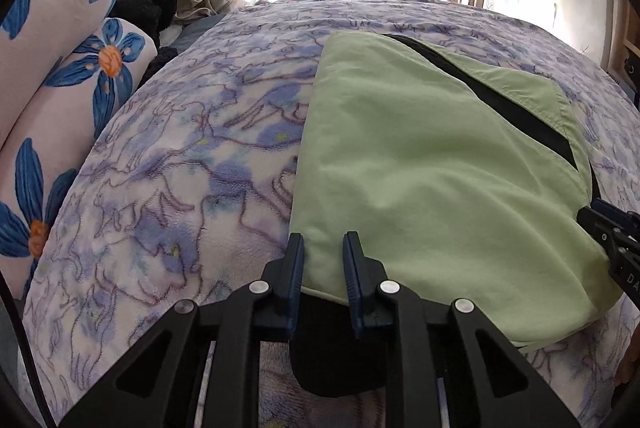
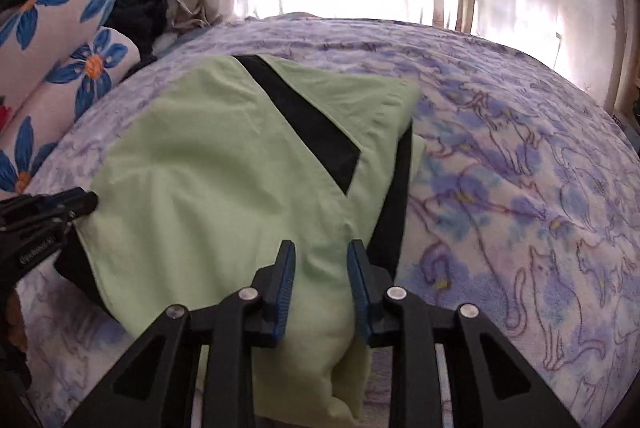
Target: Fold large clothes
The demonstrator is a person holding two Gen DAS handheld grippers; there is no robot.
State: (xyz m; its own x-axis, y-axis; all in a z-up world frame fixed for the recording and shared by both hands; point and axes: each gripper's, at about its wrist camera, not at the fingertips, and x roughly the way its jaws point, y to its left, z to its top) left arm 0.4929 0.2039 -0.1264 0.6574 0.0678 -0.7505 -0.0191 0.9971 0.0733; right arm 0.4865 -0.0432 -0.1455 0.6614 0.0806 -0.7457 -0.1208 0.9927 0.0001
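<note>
Where folded, garment (image 1: 420,156) underside hidden

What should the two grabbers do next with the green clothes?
Probably lift both near corners and carry them toward the window. The left gripper and right gripper each have the garment's near edge between their jaws, and it lies half folded on the blanket.

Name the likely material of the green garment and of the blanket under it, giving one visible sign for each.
Green garment: thin, matte woven cloth, perhaps cotton or a light synthetic; it shows fine, crisp creases. Cat-print blanket: looks like plush fleece; its surface is fuzzy and the print soft-edged.
</note>
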